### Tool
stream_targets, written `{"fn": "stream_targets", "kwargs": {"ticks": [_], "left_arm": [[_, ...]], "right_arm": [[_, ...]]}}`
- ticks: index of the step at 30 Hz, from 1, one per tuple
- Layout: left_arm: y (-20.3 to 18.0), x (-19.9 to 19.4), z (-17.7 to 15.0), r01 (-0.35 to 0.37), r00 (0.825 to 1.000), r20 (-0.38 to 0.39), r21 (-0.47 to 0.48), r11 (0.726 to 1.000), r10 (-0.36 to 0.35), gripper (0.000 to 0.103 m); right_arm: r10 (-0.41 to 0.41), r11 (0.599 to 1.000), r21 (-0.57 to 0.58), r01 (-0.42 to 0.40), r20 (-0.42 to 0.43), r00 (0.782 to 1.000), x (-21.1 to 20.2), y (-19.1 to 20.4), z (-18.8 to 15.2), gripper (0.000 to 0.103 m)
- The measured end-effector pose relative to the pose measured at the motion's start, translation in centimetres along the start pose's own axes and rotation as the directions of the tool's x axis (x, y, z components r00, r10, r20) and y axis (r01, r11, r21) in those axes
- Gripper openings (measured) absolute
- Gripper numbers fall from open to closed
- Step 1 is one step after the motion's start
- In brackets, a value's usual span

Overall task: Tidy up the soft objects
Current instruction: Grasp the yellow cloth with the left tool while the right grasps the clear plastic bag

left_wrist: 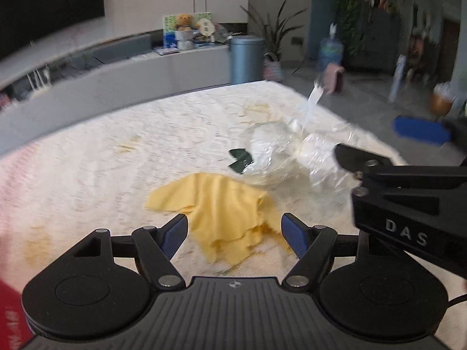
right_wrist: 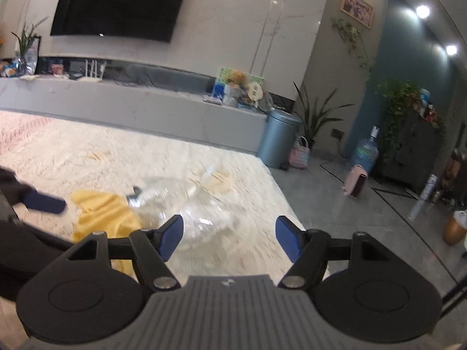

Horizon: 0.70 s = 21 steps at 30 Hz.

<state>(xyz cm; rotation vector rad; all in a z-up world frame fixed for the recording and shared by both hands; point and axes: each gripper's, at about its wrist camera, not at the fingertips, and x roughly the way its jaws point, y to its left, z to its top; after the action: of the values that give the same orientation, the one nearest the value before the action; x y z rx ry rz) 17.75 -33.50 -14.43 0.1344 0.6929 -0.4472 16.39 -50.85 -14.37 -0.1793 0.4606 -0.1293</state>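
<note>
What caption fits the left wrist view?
Open left tongs above a crumpled yellow cloth beside a clear plastic bag on a cream bedspread.

A large dark television hangs on a pale panelled wall. Below it a long grey ledge runs across the room, carrying a teddy bear and clutter. To the right stand a blue-grey bin, a leafy plant and a water bottle on the glossy grey floor. Ceiling spots glare near a teal wall.
</note>
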Motion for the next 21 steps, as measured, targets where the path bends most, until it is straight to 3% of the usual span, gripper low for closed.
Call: {"fn": "stream_targets", "kwargs": {"ticks": [3,6,9,13,19,21], "left_arm": [[1.3,0.4,0.3,0.056,0.998,-0.012,-0.085,0.995,-0.057,0.087],[1.8,1.2,0.6,0.009,0.999,-0.042,-0.109,0.994,-0.013,0.087],[1.5,1.6,0.8,0.002,0.999,-0.044,-0.093,0.996,-0.006,0.091],[0.9,2.5,1.2,-0.06,0.997,-0.044,-0.074,0.995,0.057,0.093],[0.0,2.8,1.2,-0.071,0.996,-0.05,-0.023,0.997,0.069,0.098],[-0.3,2.6,0.8,-0.075,0.997,-0.034,-0.013,0.997,0.074,0.098]], "right_arm": [[0.049,0.995,0.084,-0.049,0.001,0.999,0.6,-0.5,1.1,0.085],[0.088,0.988,0.129,-0.085,-0.02,0.996,1.7,0.0,2.1,0.088],[0.102,0.994,0.054,-0.099,-0.051,0.994,3.0,1.5,2.8,0.092],[0.027,1.0,0.017,-0.024,-0.141,0.99,5.5,3.1,3.2,0.092],[0.034,0.999,0.003,-0.034,-0.207,0.978,6.7,3.6,2.7,0.092],[0.034,0.999,0.039,-0.024,-0.267,0.963,7.4,3.0,1.9,0.083]]}}
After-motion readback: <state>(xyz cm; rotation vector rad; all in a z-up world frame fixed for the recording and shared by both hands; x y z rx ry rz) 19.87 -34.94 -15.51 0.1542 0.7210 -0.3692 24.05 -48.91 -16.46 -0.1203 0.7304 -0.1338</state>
